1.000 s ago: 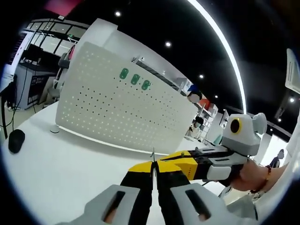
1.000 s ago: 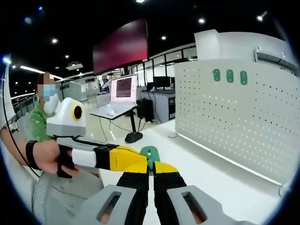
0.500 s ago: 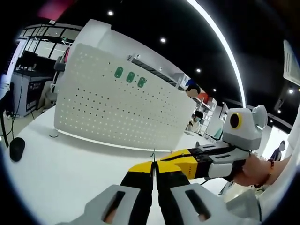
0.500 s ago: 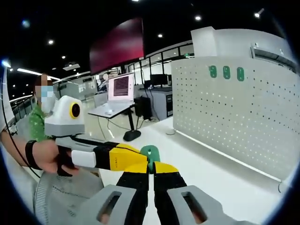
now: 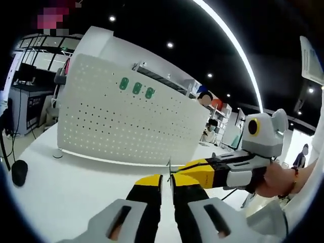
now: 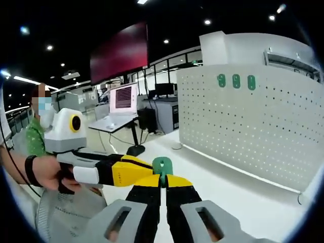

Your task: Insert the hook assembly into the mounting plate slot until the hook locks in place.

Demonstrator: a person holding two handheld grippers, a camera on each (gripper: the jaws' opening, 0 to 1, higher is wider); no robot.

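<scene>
Right gripper view shows the right gripper [image 6: 162,183] with its two yellow-tipped black jaws pressed together on a small green hook [image 6: 162,166], whose rounded plastic head stands up just above the jaw tips; how its long axis runs below the tips is hidden. The left gripper [image 6: 132,171] comes in from the left, held by a hand [image 6: 44,172], its yellow tips just beside the hook; whether they touch it I cannot tell.

Beyond stands the mounting plate [image 6: 253,126], a white upright pegboard perforated with regular rows of small holes, its long axis running along the smooth white table [image 6: 233,195]. Three green hooks [image 6: 236,81] sit in a row near its top edge, each an oblong standing upright on the board.

Left gripper view has the left gripper [image 5: 166,179] with a narrow gap between its jaws, which look slightly parted with nothing visible between them. The right gripper [image 5: 200,171] enters from the right, its tips just beside the left ones. The pegboard [image 5: 126,121] stands behind with the same three hooks [image 5: 136,88]. A dark rounded object [image 5: 19,172] lies on the table [image 5: 71,187] at left.
</scene>
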